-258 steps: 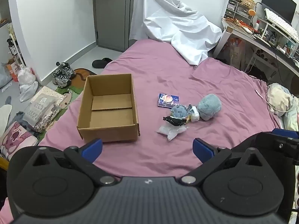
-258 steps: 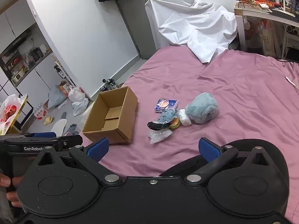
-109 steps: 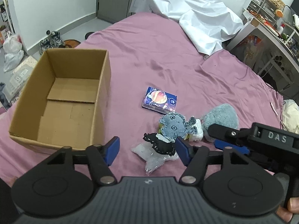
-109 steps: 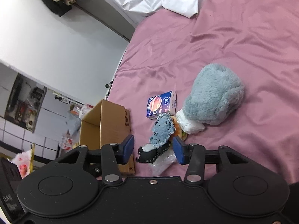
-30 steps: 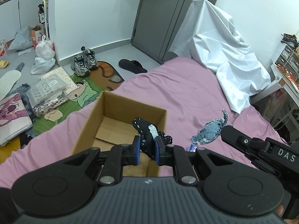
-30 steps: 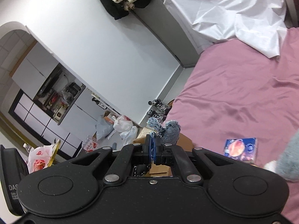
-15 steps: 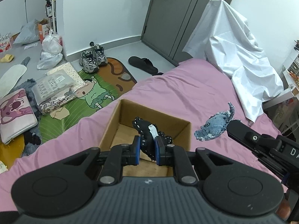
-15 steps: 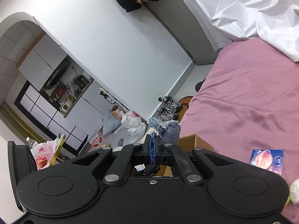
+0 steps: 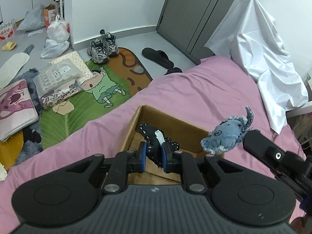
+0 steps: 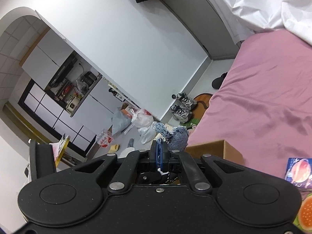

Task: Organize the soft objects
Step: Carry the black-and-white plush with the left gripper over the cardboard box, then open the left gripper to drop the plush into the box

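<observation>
My left gripper (image 9: 153,154) is shut on a black soft toy with white stitching (image 9: 154,136) and holds it above the open cardboard box (image 9: 176,125) on the pink bed. My right gripper (image 10: 160,152) is shut on a blue denim soft toy (image 10: 176,136); in the left wrist view that toy (image 9: 228,136) hangs over the box's right rim, with the right gripper's body at lower right. A corner of the box (image 10: 216,149) shows in the right wrist view.
The pink bed sheet (image 9: 204,89) ends at the left above a floor with a green mat (image 9: 87,97), shoes (image 9: 102,46) and bags. A white sheet (image 9: 259,58) is draped at the bed's far end. A blue card box (image 10: 298,172) and a burger-print item (image 10: 304,217) lie on the bed.
Both grippers have moved forward over the box with their toys; the box looks nearer and lower in the left wrist view. Both stay shut.
</observation>
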The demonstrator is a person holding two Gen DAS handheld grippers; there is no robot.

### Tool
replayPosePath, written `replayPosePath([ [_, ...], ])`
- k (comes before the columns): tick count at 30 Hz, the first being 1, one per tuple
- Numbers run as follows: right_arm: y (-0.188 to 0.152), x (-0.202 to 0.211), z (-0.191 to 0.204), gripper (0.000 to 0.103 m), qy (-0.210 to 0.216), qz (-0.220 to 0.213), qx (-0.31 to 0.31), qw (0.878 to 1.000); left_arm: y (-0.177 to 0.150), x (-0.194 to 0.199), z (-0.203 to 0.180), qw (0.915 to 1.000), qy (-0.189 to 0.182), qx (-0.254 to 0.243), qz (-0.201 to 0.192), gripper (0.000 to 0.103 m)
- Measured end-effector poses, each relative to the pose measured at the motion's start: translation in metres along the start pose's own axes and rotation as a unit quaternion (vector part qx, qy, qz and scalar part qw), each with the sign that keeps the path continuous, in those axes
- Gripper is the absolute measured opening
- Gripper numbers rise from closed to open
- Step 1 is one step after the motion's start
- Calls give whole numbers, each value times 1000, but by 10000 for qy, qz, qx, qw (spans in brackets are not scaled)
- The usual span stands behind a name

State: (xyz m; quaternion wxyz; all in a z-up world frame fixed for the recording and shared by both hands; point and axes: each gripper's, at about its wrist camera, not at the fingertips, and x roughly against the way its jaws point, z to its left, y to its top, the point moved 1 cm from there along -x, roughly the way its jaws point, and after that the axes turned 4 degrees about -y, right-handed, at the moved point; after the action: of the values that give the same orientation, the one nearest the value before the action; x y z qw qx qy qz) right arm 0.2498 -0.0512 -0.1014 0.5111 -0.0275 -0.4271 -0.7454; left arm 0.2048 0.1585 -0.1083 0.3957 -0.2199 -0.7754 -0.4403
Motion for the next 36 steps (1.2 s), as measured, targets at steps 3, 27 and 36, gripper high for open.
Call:
replayPosePath([
  [3,-3,-8,-1,2,-52,94,-5,9999,2,-7,2,9999,-50,7,98,15],
  [27,-16,-3,-3,80,-848,396,14,9956,12,10,5,9982,451,-270,-292,83],
  [36,-17,29,2,99,-1428,192,294,9891,-3,33,-8,9951,713,-496,-470,84],
])
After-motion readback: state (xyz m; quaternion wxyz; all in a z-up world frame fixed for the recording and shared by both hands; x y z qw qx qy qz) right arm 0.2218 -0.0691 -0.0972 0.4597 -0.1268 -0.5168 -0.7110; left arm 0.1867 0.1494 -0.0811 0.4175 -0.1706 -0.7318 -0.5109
